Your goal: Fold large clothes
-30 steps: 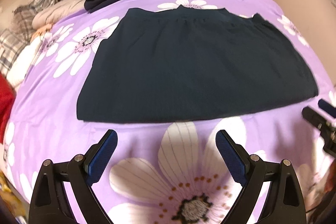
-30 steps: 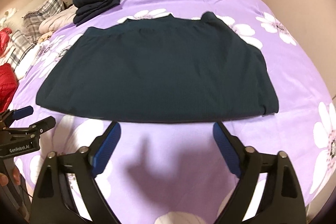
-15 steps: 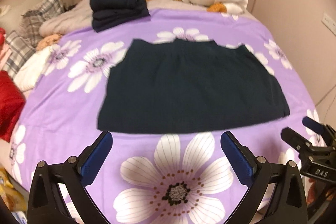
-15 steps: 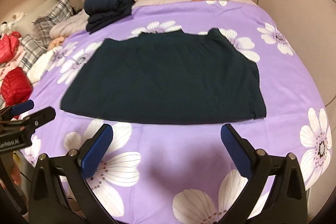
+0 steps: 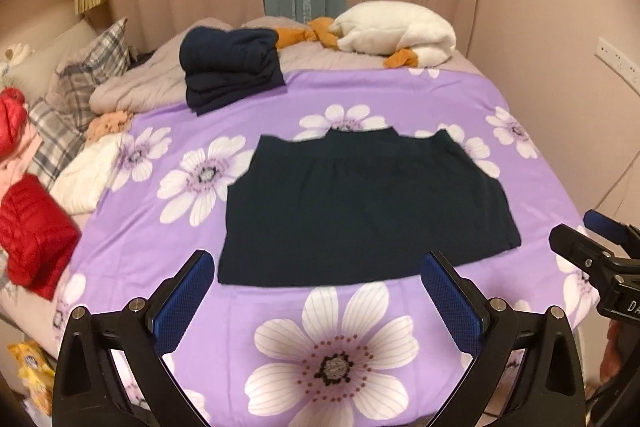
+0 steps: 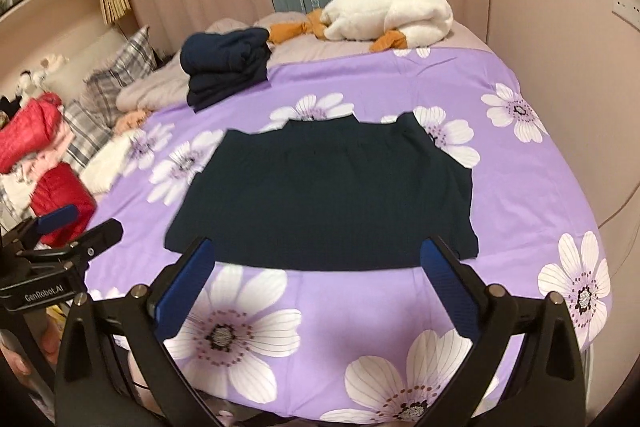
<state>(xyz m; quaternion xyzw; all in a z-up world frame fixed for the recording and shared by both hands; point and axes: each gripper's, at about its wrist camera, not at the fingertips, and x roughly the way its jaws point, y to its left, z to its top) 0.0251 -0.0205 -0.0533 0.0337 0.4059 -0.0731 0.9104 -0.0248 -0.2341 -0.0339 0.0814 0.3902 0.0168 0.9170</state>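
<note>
A dark navy garment (image 5: 360, 211) lies flat, folded into a broad rectangle, on the purple flowered bedspread (image 5: 520, 107); it also shows in the right wrist view (image 6: 324, 199). My left gripper (image 5: 316, 287) is open and empty, held above the near edge of the bed, short of the garment's near hem. My right gripper (image 6: 316, 275) is open and empty, also back from the near hem. Each gripper shows at the side of the other's view: the right gripper (image 5: 600, 247) and the left gripper (image 6: 60, 239).
A stack of folded navy clothes (image 5: 230, 71) sits at the far left of the bed. A white blanket (image 5: 396, 31) and orange cloth (image 5: 304, 35) lie at the head. Red jackets (image 5: 32, 235), plaid pillows (image 5: 88, 67) and loose laundry crowd the left side. A wall stands to the right.
Both grippers have pulled back and up from the garment, which now looks smaller and farther off. The garment has not moved. Both stay open.
</note>
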